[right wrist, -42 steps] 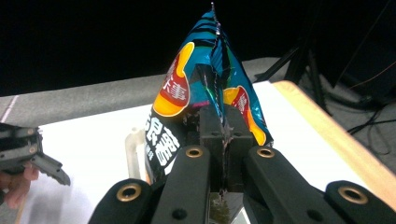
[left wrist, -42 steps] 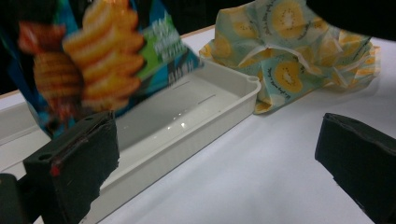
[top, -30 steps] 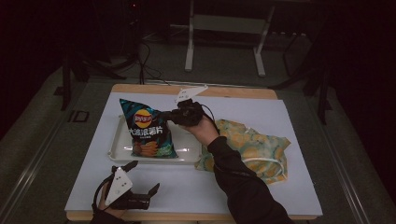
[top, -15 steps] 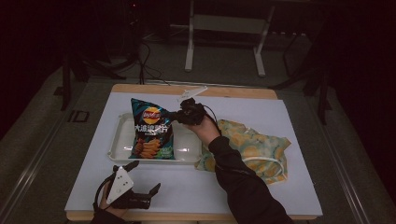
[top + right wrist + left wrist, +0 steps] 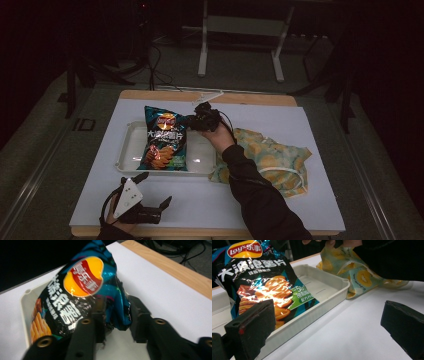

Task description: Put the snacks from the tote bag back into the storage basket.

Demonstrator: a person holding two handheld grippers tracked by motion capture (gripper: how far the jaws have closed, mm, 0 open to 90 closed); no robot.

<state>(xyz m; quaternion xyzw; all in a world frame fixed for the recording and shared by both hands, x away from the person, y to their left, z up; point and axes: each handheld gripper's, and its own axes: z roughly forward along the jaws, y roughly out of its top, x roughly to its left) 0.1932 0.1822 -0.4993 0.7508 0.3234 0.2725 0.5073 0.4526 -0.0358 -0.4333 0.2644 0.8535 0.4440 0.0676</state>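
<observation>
The glossy teal chip bag [image 5: 164,139] lies crinkled in the tray [image 5: 202,167]; the right gripper [image 5: 192,121], jaws just parting, straddles its far corner loosely.

Left gripper [image 5: 332,327] low over the white table [image 5: 352,340], its two black jaws standing wide apart with nothing between them. Chip bag [image 5: 262,287] lying in the white tray [image 5: 329,290], top end propped on the far rim, lower end against the near rim, behind the left jaw. Patterned cloth [image 5: 354,270] just beside the tray's corner, touching it. Dark sleeve [image 5: 392,257] over the cloth at upper right
</observation>
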